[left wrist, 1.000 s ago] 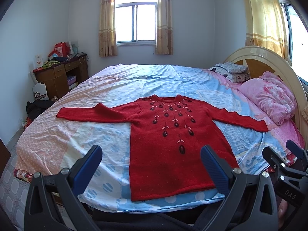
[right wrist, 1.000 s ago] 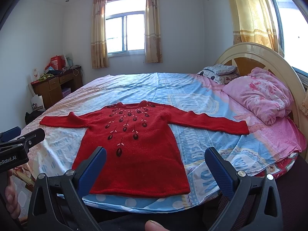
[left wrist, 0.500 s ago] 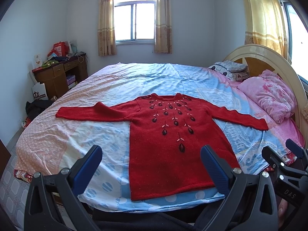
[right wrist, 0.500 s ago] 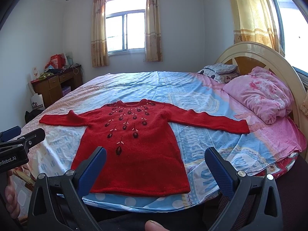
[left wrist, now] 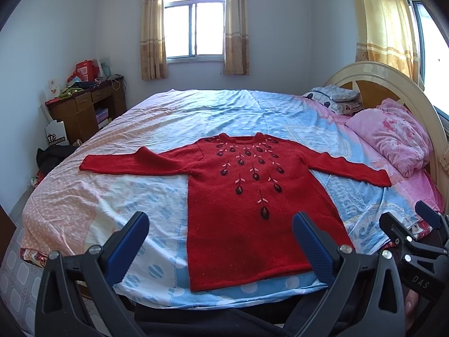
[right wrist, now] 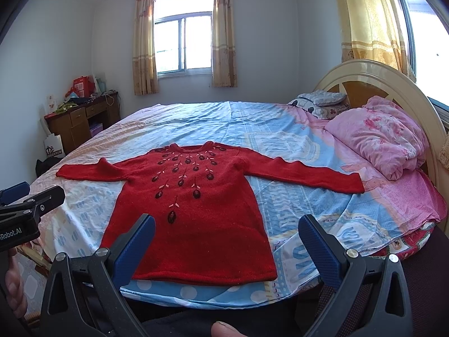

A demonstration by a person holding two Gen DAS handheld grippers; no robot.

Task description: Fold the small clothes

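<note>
Your left tool [left wrist: 220, 234] and right tool [right wrist: 227, 237] both hover with fingers spread wide, holding nothing. Ahead of them, the red knitted sweater with dark embroidered flowers [left wrist: 247, 196] lies flat, sleeves outstretched, on the bed with the blue and pink patterned sheet [left wrist: 196, 112]. Each tool's blue pads [right wrist: 317, 247] cover parts of its hem; the bed's near edge is cut off below your tools.

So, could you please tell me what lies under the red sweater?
The red sweater lies flat on the patterned bedsheet, which shows all around it. Anything directly beneath the knit is covered.
</note>
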